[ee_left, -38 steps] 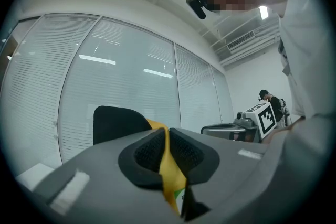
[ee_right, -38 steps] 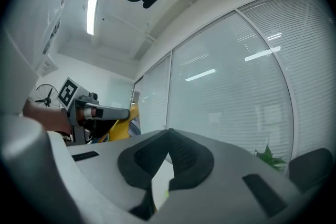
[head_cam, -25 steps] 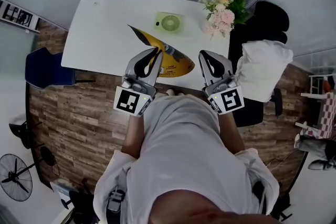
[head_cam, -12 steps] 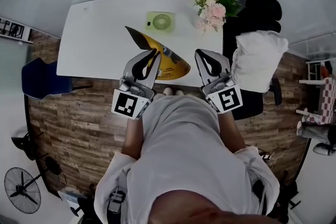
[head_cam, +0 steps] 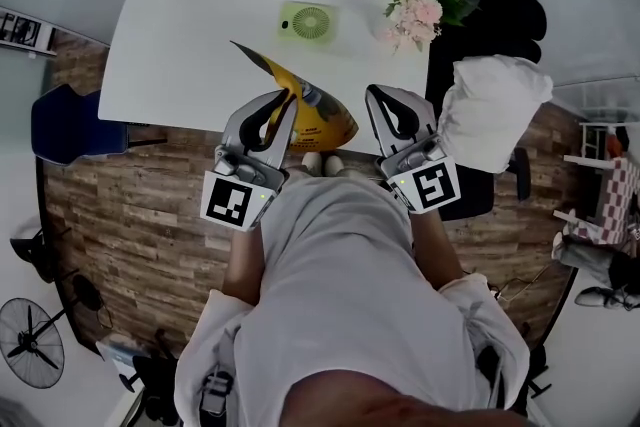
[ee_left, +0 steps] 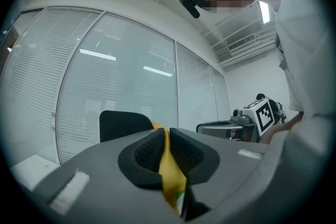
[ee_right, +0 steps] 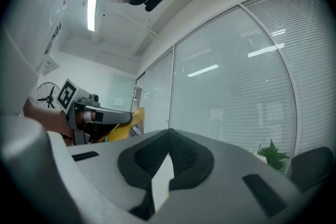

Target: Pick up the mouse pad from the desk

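Note:
The yellow mouse pad (head_cam: 318, 115) hangs tilted above the near edge of the white desk (head_cam: 180, 45), one dark corner pointing left. My left gripper (head_cam: 288, 98) is shut on its near edge. In the left gripper view the yellow sheet (ee_left: 170, 170) is pinched between the black pads (ee_left: 147, 152). My right gripper (head_cam: 378, 97) is beside the pad's right end, shut, apart from it. In the right gripper view its pads (ee_right: 184, 157) meet at the tips with nothing between them, and the pad (ee_right: 127, 124) shows at the left behind the left gripper (ee_right: 102, 114).
A green desk fan (head_cam: 308, 20) and a bunch of flowers (head_cam: 415, 0) stand at the desk's far side. A black chair with a white cloth (head_cam: 495, 115) is to the right, a blue chair (head_cam: 65, 120) to the left. A floor fan (head_cam: 30, 350) stands at lower left.
The head view has shifted, so the desk sits a little higher in the picture. Both grippers keep their pose, and the pad stays in the left jaws.

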Demonstrator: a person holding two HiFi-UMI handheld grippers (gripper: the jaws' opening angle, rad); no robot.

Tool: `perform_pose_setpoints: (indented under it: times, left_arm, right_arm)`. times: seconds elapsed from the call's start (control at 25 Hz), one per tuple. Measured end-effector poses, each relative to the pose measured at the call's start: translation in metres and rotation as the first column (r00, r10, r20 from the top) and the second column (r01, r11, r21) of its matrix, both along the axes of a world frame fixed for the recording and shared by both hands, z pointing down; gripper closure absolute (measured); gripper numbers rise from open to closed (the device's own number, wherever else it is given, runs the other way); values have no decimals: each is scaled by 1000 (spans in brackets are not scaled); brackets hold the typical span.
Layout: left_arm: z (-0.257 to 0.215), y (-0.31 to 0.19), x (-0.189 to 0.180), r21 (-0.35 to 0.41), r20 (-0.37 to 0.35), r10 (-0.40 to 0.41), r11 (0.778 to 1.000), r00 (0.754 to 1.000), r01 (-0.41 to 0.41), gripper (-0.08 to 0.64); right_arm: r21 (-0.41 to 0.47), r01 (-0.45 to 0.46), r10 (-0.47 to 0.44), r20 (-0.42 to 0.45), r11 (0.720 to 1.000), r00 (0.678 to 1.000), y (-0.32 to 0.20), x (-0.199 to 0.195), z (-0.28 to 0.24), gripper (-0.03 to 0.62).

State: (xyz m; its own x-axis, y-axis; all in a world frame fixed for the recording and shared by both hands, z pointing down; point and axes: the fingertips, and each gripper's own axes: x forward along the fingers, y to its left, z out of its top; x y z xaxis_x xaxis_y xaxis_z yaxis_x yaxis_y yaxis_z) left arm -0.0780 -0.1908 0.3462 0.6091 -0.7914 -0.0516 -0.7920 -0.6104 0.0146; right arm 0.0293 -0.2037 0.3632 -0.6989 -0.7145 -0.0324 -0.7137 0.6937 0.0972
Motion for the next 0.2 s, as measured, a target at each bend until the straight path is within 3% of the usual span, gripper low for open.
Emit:
perform_pose_setpoints:
  times: [0.2]
  left_arm:
    - [4,1,-3,-6,14,-13,1000,1000,14,532]
  right_arm:
    - [13,17,-17,0,1000,1000,0,-4,-2,597]
